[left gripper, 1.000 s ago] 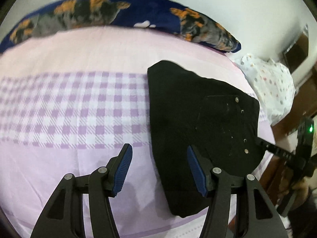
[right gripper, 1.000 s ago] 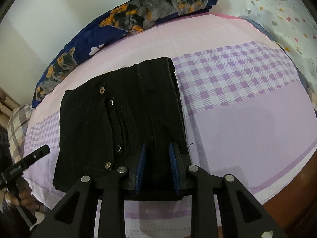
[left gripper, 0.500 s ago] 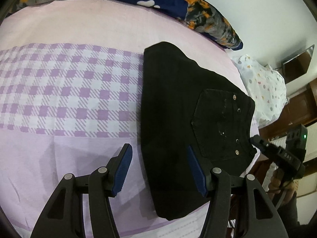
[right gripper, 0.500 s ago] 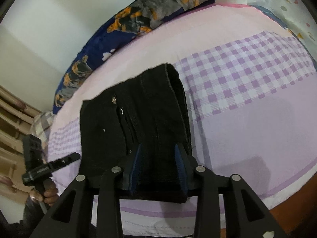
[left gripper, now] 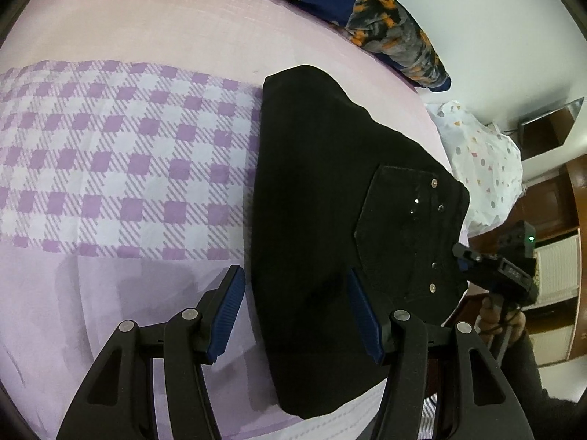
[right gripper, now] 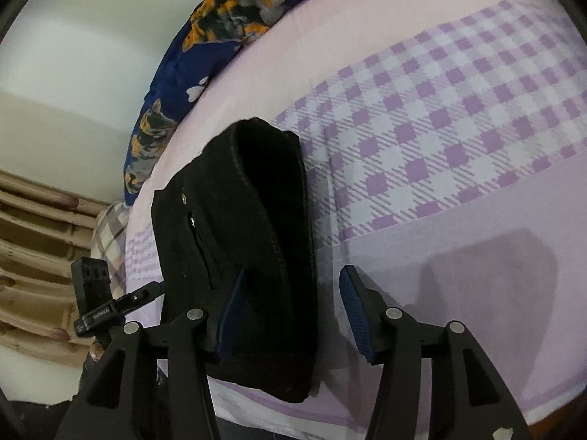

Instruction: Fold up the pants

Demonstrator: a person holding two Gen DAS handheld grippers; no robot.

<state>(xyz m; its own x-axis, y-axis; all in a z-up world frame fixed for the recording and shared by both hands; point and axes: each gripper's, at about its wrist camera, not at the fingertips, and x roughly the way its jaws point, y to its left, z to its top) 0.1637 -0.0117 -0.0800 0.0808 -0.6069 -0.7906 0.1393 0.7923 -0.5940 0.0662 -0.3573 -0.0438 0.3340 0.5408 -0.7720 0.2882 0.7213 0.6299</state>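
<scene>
The black pants [left gripper: 330, 220] lie folded in a compact stack on the pink and purple checked bed sheet [left gripper: 121, 168], a studded back pocket on top. My left gripper [left gripper: 295, 315] is open, its jaws either side of the stack's near left edge. My right gripper [right gripper: 290, 315] is open too, just above the stack's near end [right gripper: 264, 256], its left finger over the cloth and its right finger over the sheet. Each gripper shows in the other's view: the right one [left gripper: 499, 275] by the pocket side, the left one [right gripper: 110, 304] at the stack's left.
A dark blue pillow with orange animal print [left gripper: 389, 33] lies along the far edge of the bed by the white wall. A white dotted bundle [left gripper: 480, 161] sits past the pants. Wooden furniture [left gripper: 572, 190] stands beyond the bed's corner.
My right gripper has opened and let go of the pants' edge, and it has tilted left. My left gripper has moved closer to the stack, staying open.
</scene>
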